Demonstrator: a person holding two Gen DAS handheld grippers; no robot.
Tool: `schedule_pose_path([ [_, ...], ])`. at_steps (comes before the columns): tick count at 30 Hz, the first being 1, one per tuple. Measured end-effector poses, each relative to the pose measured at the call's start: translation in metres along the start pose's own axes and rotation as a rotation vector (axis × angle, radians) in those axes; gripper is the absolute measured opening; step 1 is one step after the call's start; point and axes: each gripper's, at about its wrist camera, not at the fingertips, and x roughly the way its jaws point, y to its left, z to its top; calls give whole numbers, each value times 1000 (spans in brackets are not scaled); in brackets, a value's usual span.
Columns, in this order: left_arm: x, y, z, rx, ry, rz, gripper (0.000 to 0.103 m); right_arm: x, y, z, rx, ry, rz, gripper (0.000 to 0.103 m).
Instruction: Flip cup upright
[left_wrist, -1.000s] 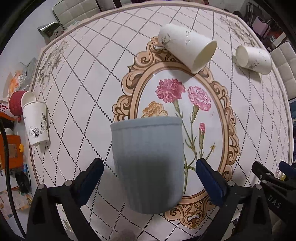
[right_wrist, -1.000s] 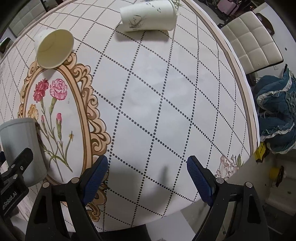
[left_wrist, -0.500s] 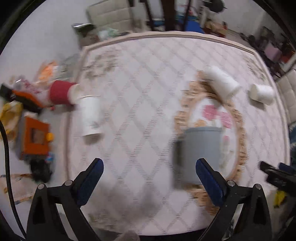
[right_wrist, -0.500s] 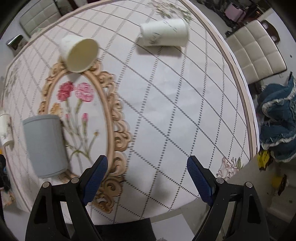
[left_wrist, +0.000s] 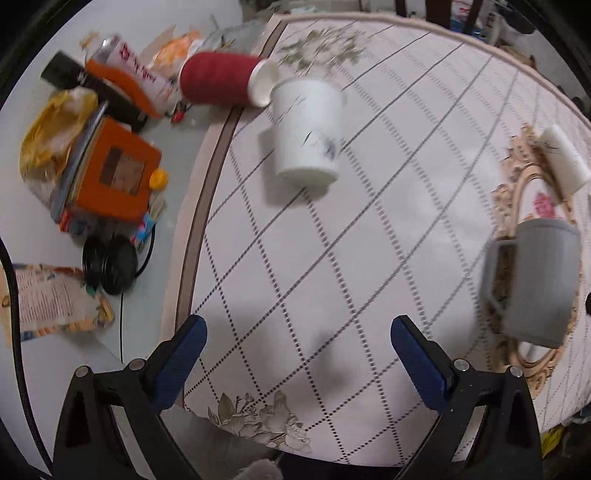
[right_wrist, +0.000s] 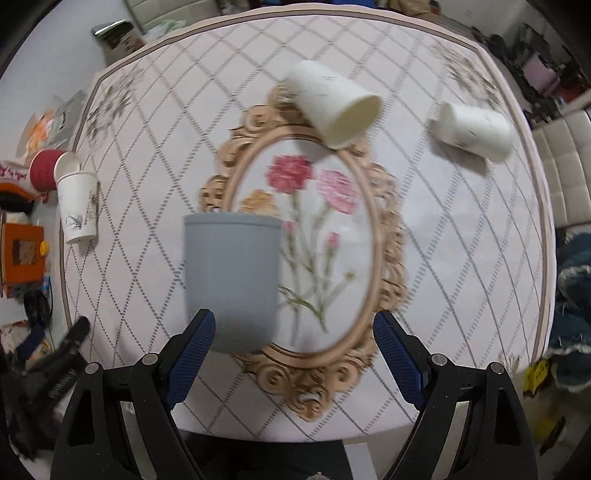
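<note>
- Our left gripper (left_wrist: 295, 350) and right gripper (right_wrist: 293, 341) both gape, holding nothing.
- The grey cup (right_wrist: 232, 280) stands on the table (right_wrist: 461, 229); three white paper cups look unrighted.

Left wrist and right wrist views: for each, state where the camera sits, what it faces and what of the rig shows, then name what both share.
Left wrist view: sits on the left gripper, facing the table's left edge, a white paper cup and floor clutter; its open blue fingers show.
Right wrist view: sits on the right gripper, facing the flower picture and two tipped paper cups; its open fingers show.
Shared: the grey cup, the white paper cup and the red cup.
</note>
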Motion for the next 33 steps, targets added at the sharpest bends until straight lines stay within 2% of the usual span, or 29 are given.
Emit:
schedule_pose_path([
  [8, 19, 12, 1, -28, 40, 12, 102, 22, 37, 22, -45, 38, 5, 89],
  [16, 31, 21, 2, -55, 69, 17, 102, 51, 53, 38, -52, 108, -9, 89],
  [20, 35, 24, 2, -59, 82, 14, 102, 71, 56, 42, -56, 152, -43, 84],
  [22, 37, 24, 1, -65, 90, 5, 102, 74, 55, 42, -59, 140, -48, 84],
  [27, 41, 24, 2, -65, 116, -21, 102, 70, 41, 40, -21, 99, 24, 84],
  [29, 43, 23, 3, -65, 140, -40, 102, 65, 37, 38, -9, 59, 44, 84],
  [33, 55, 22, 6, -75, 220, -107, 102, 43, 30, 42, 8, -74, 72, 84],
])
